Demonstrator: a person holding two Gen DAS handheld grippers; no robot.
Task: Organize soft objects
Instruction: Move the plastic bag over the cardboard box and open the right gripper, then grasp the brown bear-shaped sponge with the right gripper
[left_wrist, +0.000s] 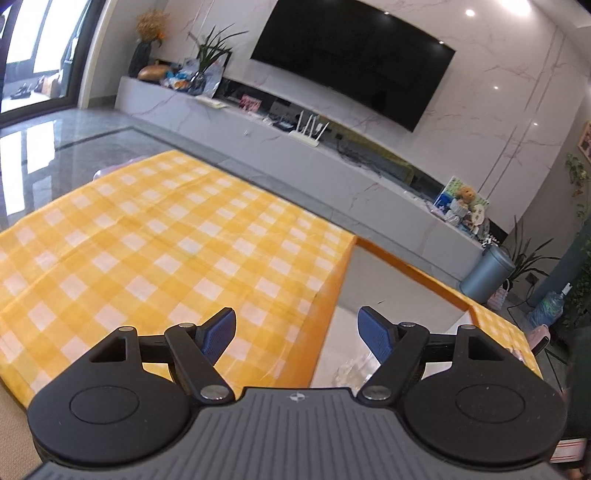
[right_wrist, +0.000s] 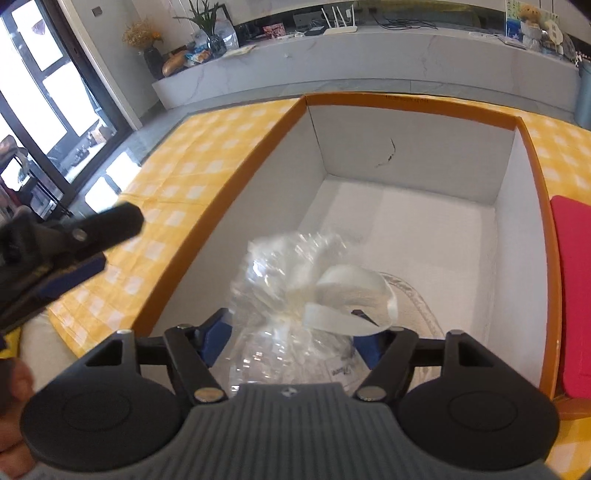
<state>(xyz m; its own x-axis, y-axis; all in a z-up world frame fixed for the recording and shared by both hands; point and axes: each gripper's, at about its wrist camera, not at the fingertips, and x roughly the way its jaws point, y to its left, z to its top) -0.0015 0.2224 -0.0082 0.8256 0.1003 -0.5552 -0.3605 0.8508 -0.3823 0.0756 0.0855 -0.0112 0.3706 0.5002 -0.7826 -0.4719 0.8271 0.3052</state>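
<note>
Right claw (right_wrist: 291, 338) stands wide over the box (right_wrist: 236, 184), the clear bag (right_wrist: 291, 295) between its pads, contact unclear; advisably withdraw straight upward, avoiding snagging the plastic. Left claw (left_wrist: 297, 334) hangs open, empty, above the left tabletop (left_wrist: 147, 240). Far right lies a red cushion (right_wrist: 572, 288).

Clear bag (right_wrist: 291, 295) — blurred, contents unclear.

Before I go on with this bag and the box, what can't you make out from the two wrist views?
- Right wrist: whether the right gripper fingers press the plastic bag; the bag covers them.
- Right wrist: the bag's contents, blurred; the box near wall sits behind the gripper.
- Right wrist: the red thing is cut by the edge.
- Left wrist: the open left gripper hides most of the bag.
</note>
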